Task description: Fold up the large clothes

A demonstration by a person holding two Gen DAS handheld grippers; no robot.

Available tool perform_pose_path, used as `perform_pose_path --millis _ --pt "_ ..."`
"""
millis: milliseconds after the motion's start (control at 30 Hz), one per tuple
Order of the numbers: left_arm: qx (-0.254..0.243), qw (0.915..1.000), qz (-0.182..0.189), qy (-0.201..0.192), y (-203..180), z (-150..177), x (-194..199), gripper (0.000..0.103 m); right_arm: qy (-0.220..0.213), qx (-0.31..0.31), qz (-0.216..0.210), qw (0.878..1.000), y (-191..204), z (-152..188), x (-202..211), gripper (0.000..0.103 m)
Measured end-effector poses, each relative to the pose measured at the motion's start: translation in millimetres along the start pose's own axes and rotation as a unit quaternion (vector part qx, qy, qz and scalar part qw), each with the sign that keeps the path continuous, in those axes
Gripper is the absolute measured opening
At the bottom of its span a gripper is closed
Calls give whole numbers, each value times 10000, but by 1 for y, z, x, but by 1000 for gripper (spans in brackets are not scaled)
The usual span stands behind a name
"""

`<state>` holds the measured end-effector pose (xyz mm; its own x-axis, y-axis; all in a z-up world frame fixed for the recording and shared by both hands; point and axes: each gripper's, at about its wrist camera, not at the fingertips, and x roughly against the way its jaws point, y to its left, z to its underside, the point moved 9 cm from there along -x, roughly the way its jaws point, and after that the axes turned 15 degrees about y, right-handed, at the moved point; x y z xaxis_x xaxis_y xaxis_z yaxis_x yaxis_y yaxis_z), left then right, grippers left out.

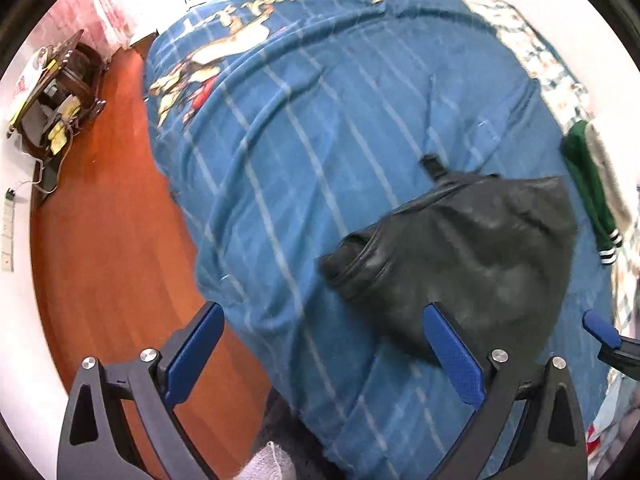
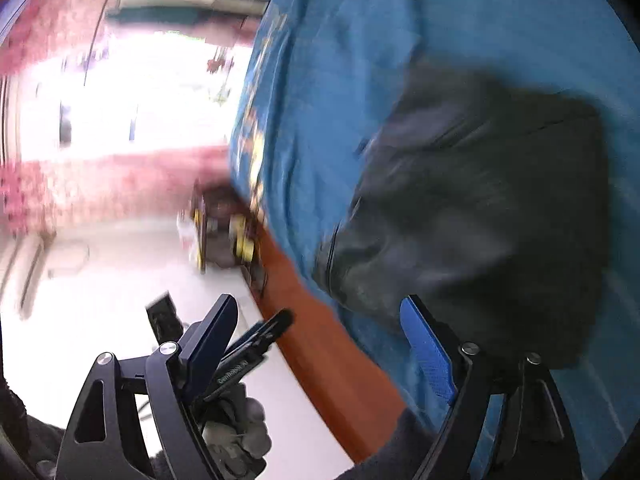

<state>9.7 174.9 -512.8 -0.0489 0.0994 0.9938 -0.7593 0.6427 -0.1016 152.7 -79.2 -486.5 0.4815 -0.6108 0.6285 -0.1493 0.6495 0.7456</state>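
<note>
Left gripper (image 1: 324, 356) spread wide, empty, pointing down over bed edge. Right gripper (image 2: 320, 352) spread, empty. Black folded garment (image 1: 472, 256) lies on blue bedspread (image 1: 320, 128) just ahead, toward each claw's right finger; right gripper seemingly nearer.

The left wrist view looks steeply down from above the near edge of the bed, taking in the blue bedspread (image 1: 320, 128), the black jacket (image 1: 472, 248) close below and the wood floor (image 1: 104, 240) to the left. The right wrist view sits lower and nearer, tilted and blurred, facing across the same jacket (image 2: 480, 208) toward the bright far wall. Both share the jacket, the bedspread (image 2: 340, 80), the floor strip (image 2: 320, 352) and the dark wooden stand (image 1: 60, 92).
</note>
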Motion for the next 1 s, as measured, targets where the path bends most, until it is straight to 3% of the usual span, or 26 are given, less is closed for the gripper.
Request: perform_pose_path --millis 33,100,133,167,200,333,500,667,800,867,1000 --pt "-59 10000 3 -2 -6 -3 -1 102 -78 -141 257 9995 -19 -11 9 84" --pt "-144 9999 -13 -19 -15 -8 -5 102 -147 -332 524 9980 -40 -31 8 56" --pt "-163 9999 -34 -2 -18 -11 -10 102 -30 -397 564 9976 -52 -41 -1 36" --pt "-177 9998 -10 7 -23 -13 -14 102 153 -413 648 9969 -60 -58 -21 27" --pt "-195 9998 -11 0 -26 -15 -17 102 275 -475 906 9944 -68 -75 -43 25" --pt "-246 9995 -196 -2 -32 -17 -31 102 632 -596 1510 9847 -91 -108 -102 25" --pt "-237 9992 -246 191 -31 -7 -45 102 930 -387 1990 9748 -69 -107 -96 25" --pt "-211 9991 -306 186 -24 4 -44 102 279 -103 1399 9897 -30 -98 -44 27" --pt "-127 9989 -404 177 -17 2 -56 102 234 -426 1587 9861 -61 -139 -99 27" --pt "-35 9990 -416 140 -14 -2 -59 102 119 -236 1557 9875 -62 -150 -112 26" --pt "354 9992 -16 166 -9 -6 -64 102 380 -267 1327 9901 -52 -138 -93 29"
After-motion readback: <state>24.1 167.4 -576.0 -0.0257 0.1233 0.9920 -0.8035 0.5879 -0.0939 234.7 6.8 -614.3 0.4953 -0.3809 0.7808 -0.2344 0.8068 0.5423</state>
